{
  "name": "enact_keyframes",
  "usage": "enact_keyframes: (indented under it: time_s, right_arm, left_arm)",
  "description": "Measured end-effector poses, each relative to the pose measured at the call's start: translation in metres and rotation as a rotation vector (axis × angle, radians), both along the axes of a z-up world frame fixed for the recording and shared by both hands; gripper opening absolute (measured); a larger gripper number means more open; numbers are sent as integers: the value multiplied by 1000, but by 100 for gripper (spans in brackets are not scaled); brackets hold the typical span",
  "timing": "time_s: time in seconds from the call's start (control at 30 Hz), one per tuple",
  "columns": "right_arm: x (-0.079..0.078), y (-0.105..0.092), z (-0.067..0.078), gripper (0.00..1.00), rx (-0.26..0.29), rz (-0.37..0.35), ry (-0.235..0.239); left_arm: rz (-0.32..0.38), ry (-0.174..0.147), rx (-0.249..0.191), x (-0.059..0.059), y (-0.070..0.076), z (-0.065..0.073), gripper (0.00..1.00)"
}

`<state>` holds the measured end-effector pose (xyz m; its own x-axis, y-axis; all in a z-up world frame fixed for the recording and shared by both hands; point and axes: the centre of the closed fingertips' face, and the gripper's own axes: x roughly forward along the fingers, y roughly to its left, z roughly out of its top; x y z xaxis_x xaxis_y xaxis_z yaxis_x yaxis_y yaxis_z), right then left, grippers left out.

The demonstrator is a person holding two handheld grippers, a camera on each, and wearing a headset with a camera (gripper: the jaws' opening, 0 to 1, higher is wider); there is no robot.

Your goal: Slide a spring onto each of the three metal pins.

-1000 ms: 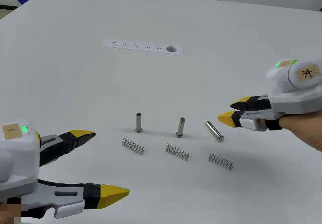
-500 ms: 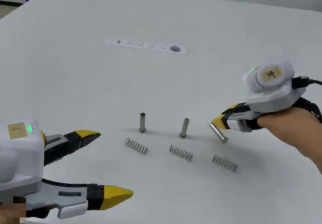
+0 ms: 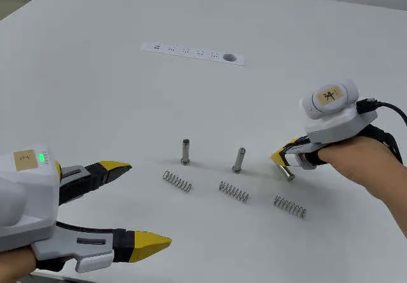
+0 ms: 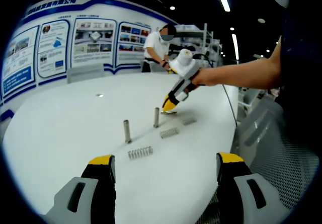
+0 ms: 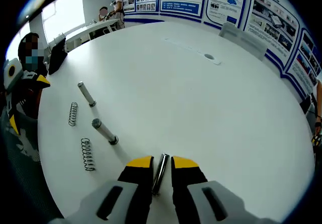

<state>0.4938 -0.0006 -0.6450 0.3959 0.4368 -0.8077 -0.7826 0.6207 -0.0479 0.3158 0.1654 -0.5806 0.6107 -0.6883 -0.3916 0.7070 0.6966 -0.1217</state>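
Head view puts your right tool [image 3: 284, 162] low on the counter [image 3: 95, 98], just right of the middle pin [image 3: 239, 159]. In the right gripper view its jaws are drawn narrow, with the fallen pin [image 5: 160, 171] apparently pinched between them. Your left tool [image 3: 146, 201] hangs wide and empty, well left of the middle pin and nearer you. The left pin [image 3: 185, 151] stands upright beside the middle pin, and both are bare. The middle spring [image 3: 233, 191] lies loose just in front of the middle pin, with one more to each side, none in a tray. You seem to be righting the fallen pin. Next, set it on its broad end and let go gently so it stays standing.
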Motion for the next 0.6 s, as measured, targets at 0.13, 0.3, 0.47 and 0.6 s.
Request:
enact_keyframes:
  time_s: [0.13,0.3,0.47,0.6]
  right_arm:
    - [3,-1,-5,14,-8,-16,14]
    - [5,-2,-8,12,-18,-32,28]
    - [5,-3,-10,11,-27,-41,41]
    - [5,-5,-13,10,-40,-44,49]
  left_arm:
    - [2,3,-2,0,0,0,84]
    - [-2,5,0,0,0,-1,83]
    - [-4,7,2,0,-1,-1,83]
    - [-2,7,1,0,0,-1,83]
